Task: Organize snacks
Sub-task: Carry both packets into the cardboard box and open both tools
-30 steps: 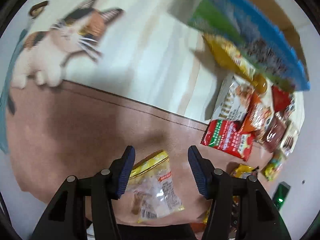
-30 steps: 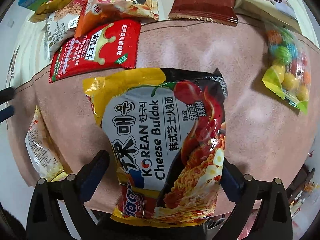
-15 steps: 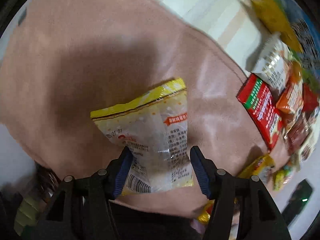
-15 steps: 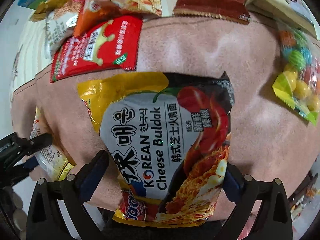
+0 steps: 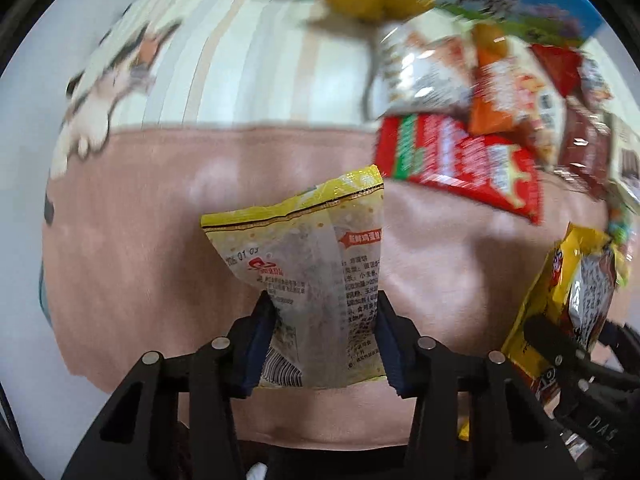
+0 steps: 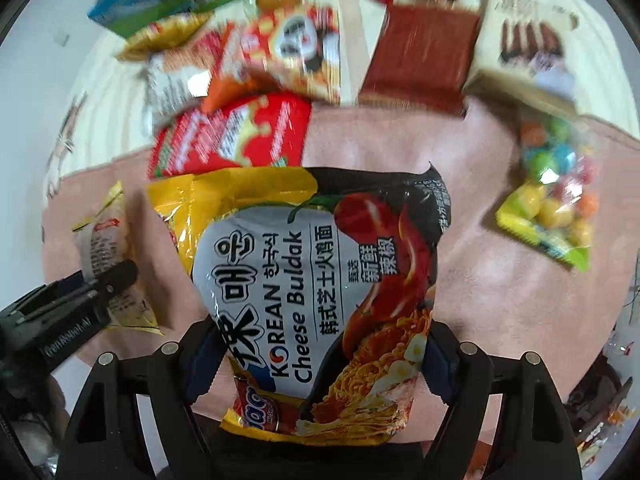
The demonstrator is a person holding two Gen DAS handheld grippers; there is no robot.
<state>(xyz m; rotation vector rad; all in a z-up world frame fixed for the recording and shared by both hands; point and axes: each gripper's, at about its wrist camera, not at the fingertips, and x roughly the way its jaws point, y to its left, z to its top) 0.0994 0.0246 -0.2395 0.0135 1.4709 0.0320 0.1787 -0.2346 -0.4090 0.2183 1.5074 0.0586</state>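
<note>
Snacks are what we're sorting, and both claws already have one. Our left gripper [image 5: 322,340] is closed onto the lower end of the pale yellow snack packet [image 5: 308,272], which sticks out forward above the pink mat [image 5: 140,248]. Our right gripper [image 6: 320,364] is squeezing the Cheese Buldak noodle pack [image 6: 320,280] by its bottom half, pads pressed into both sides. The other snacks sit in a pile along the far edge of the mat: the red packet [image 6: 236,136], the panda bag [image 6: 292,48], the brown pouch [image 6: 424,56] and the bag of coloured candy balls [image 6: 560,192] off to the right.

What worries us: both grips are only on crinkly film at one end, so a pack could slide out or flop over on the way. The noodle pack looks bulky, and a harder squeeze might crush the noodles. The two grippers are also close together, so they could bump. Both views are blurry, so exact spacing is hard to tell.
</note>
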